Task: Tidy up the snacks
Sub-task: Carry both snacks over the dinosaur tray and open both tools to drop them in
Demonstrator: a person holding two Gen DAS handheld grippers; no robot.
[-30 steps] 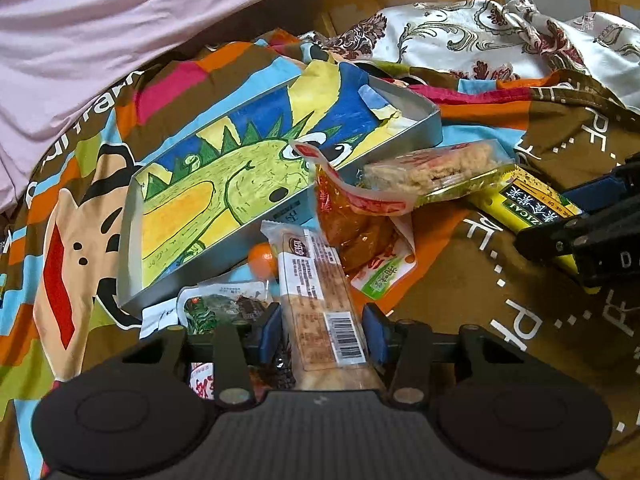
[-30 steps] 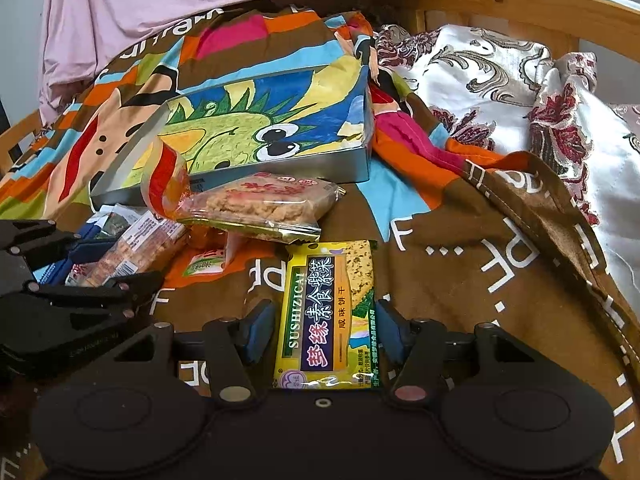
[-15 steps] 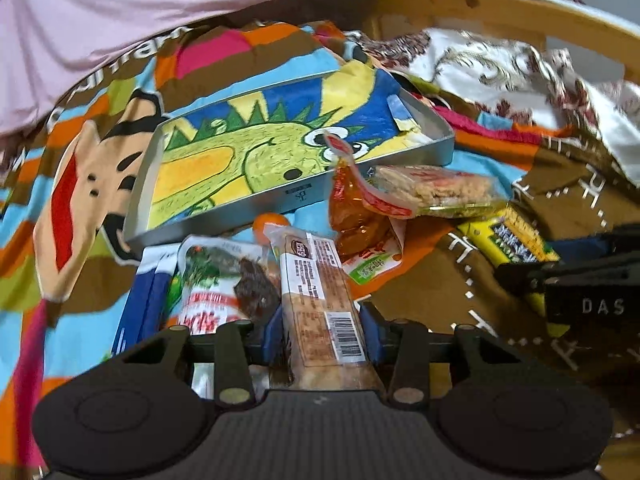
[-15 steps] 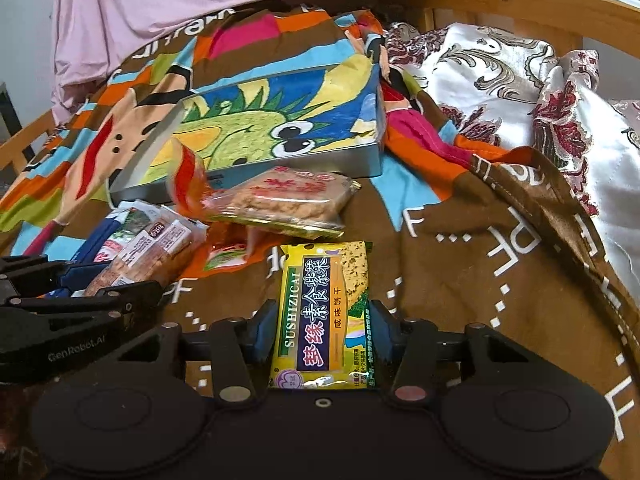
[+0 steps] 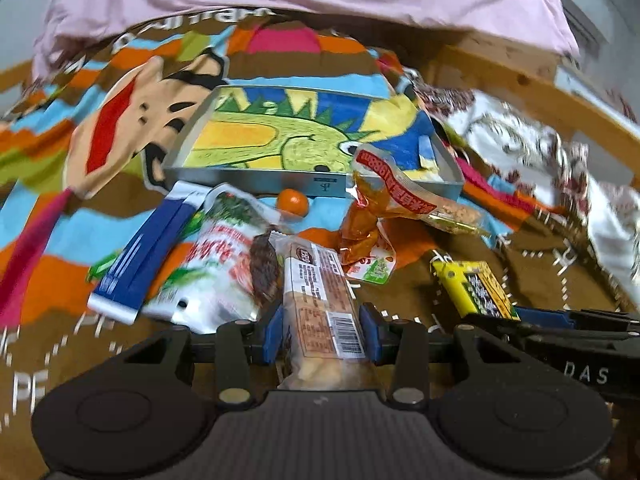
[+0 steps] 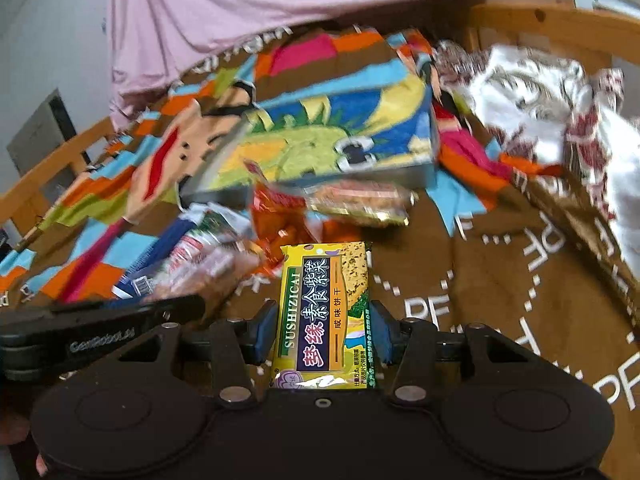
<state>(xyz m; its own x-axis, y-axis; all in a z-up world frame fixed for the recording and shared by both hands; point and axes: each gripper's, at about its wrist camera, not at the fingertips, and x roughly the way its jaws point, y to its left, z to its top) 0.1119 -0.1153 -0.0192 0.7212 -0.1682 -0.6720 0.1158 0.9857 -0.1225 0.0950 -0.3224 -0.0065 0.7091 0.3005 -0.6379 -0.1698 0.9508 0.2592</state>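
Left wrist view: the left gripper [image 5: 322,334] clamps a clear-wrapped biscuit bar [image 5: 320,300] by its long sides, near end tucked back between the fingers, probably so it stays straight for carrying to the metal tray [image 5: 256,180] near the head of the bed. In the right wrist view the right gripper [image 6: 324,334] likewise grasps a yellow cracker pack [image 6: 326,304] sideways. The other snacks lie heaped on the blanket [image 6: 500,280] between grippers and tray.
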